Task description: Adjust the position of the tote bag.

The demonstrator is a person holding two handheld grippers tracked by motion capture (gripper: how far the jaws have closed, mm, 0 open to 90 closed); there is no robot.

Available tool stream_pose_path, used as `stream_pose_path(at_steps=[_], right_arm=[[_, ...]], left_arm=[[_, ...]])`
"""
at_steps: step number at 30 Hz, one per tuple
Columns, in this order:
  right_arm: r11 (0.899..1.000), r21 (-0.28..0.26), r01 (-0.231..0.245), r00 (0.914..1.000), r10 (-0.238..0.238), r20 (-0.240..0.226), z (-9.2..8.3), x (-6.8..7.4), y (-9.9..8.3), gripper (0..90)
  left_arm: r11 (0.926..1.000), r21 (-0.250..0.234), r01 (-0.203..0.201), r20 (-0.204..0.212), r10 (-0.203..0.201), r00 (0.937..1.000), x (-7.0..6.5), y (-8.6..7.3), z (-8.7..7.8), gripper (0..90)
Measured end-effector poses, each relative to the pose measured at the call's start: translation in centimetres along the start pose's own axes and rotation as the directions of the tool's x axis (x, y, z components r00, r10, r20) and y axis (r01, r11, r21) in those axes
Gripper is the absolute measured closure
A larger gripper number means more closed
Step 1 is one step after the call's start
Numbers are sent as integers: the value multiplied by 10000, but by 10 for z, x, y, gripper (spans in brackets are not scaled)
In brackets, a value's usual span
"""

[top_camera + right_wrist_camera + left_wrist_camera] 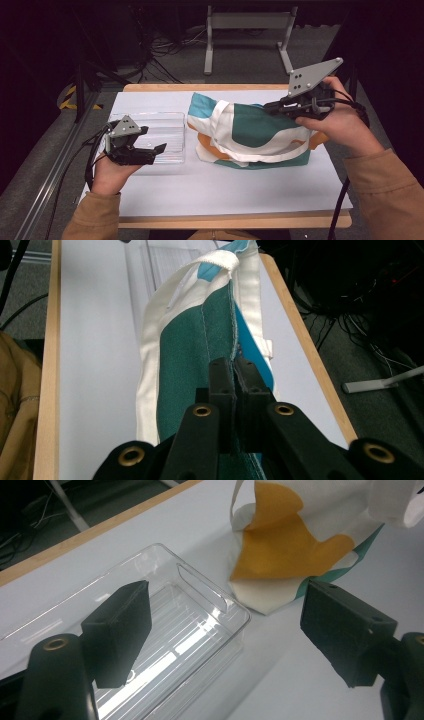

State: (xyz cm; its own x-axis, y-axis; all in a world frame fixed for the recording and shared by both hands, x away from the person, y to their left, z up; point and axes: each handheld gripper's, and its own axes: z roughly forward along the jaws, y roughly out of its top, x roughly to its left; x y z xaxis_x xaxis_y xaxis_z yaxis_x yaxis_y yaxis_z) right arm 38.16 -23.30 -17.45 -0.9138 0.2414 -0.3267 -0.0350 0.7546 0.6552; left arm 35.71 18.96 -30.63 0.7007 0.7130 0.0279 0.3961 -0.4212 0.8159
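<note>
right gripper [272, 106]: jaws pressed together on the top edge of the tote bag [250, 132]; in the right gripper view the fabric seam runs straight into the closed pads [222, 385].
left gripper [159, 148]: jaws wide apart, nothing between them; hovers at the near right corner of the clear plastic tray [167, 131], whether it touches is hard to tell.
tote bag: teal, white and orange cloth, white strap [220, 125] looped over its left half; sits right of centre on the table [225, 190], reaching toward the far edge; top pinched up near the right edge.
clear plastic tray: on the left half of the table, just beside the bag's left end, apart from it; ribbed floor, slot handle [200, 587] in the end wall.
writing: no brand, label or text readable on bag, tray or grippers.
hidden / cut off: bag's far side and inside not visible; bag cropped at the top right in the left gripper view; tray's near end cut off by the left gripper view's bottom; tray edges faint through glare.
hands: right hand [335, 125] wraps the right gripper's body; left hand [112, 172] under the left gripper, tan sleeves at the near edge.
background: dark floor, cables, grey metal stand [247, 30] beyond the far edge.
</note>
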Motion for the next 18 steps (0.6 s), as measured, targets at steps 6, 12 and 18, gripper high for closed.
stream_pose_path(at_steps=[6, 12, 18], right_arm=[[9998, 121, 166, 9995, -162, -281, 6, 10, -6, 876], [9973, 636, 373, 9949, -311, -956, 15, 19, -13, 873], [9948, 871, 524, 9918, -416, -1206, 21, 24, -16, 875]], left_arm=[[10000, 0, -6, 9, 6, 10000, 0, 0, 0, 207], [10000, 88, -6, 23, 6, 10000, -1, 0, 2, 207], [10000, 95, -3, 15, 3, 10000, -1, 0, 3, 208]])
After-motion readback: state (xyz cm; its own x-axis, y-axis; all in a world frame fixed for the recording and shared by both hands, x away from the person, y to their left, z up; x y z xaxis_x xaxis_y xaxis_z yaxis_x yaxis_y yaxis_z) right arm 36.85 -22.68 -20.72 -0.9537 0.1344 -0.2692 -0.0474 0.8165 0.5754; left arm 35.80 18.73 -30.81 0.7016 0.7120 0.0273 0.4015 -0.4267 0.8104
